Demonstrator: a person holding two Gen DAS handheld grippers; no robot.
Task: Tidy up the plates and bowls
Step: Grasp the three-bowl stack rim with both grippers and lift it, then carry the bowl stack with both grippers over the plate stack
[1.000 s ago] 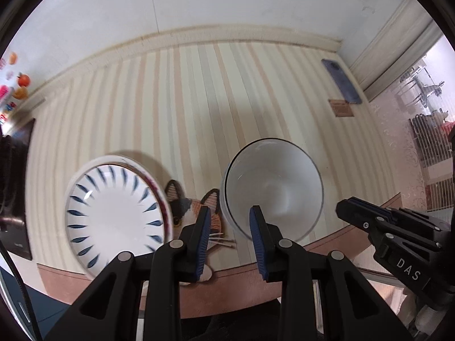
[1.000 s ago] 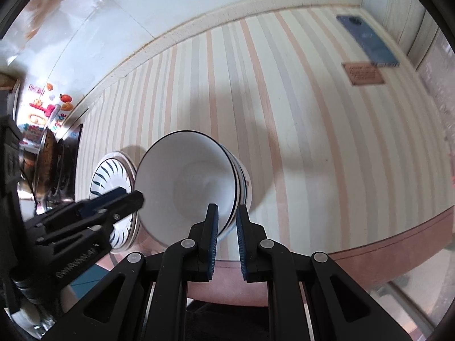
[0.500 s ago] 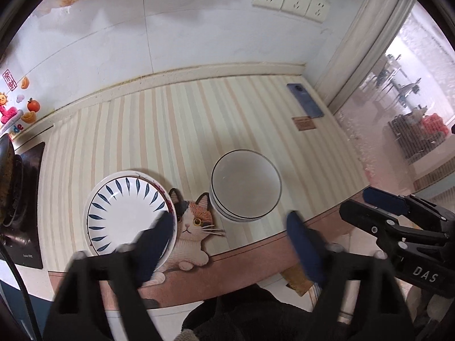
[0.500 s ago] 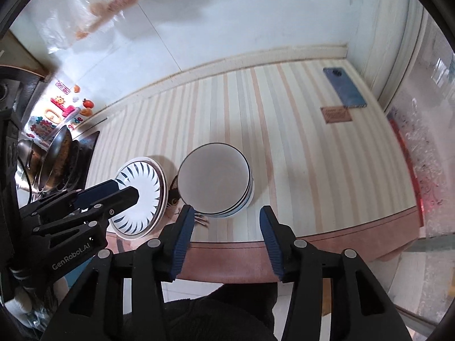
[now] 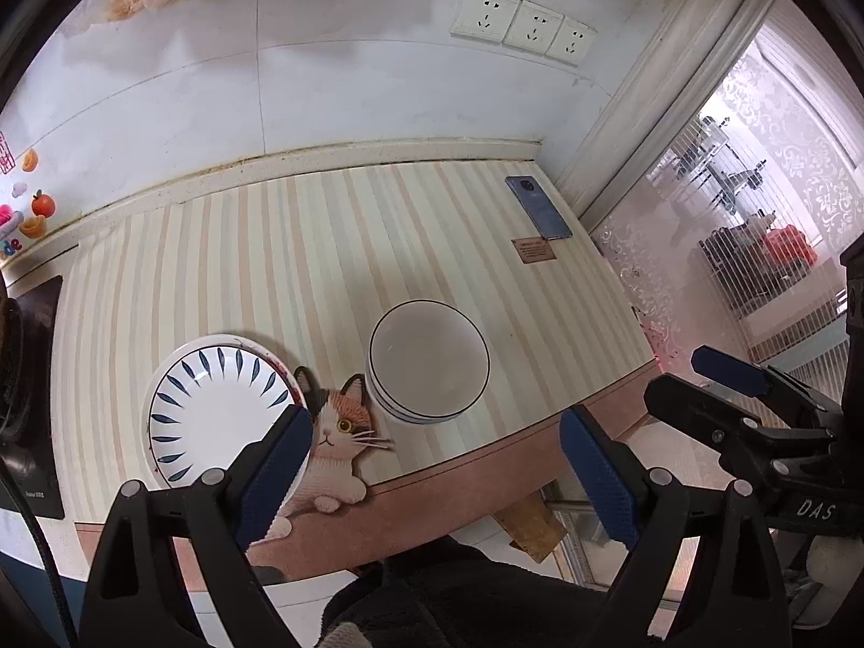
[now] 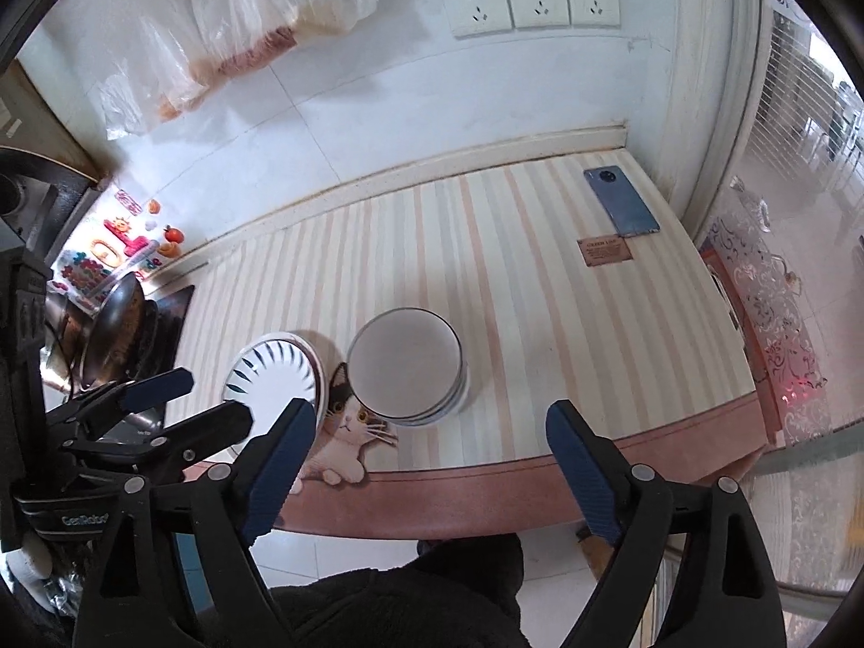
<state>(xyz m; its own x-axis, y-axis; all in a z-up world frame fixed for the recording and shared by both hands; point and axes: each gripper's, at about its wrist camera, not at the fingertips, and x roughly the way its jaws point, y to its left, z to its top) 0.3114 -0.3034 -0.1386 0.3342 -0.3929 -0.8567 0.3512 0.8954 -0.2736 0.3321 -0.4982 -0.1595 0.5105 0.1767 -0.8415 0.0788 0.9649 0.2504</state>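
A stack of white bowls [image 5: 429, 362] with thin dark rims stands on the striped counter mat [image 5: 270, 270], near its front edge. Left of it lies a white plate [image 5: 216, 405] with blue leaf marks, on top of another plate. My left gripper [image 5: 436, 413] hangs above and in front of the bowls. Its jaws are opening and nothing is between them. From the right wrist view the bowls [image 6: 405, 364] and the plate [image 6: 270, 378] lie below my right gripper [image 6: 430, 406]. Its jaws are opening too, with nothing between them.
A cat-shaped mat [image 5: 337, 432] lies between the plates and the bowls. A phone [image 6: 621, 202] and a small brown card [image 6: 605, 251] sit at the back right. A wok [image 6: 113, 324] on a stove stands at the left. Plastic bags [image 6: 243, 16] hang on the tiled wall.
Both grippers went from shut at the top bowl's near rim to wide apart. Both rose and drew back from the counter. The bowl stayed on the stack.
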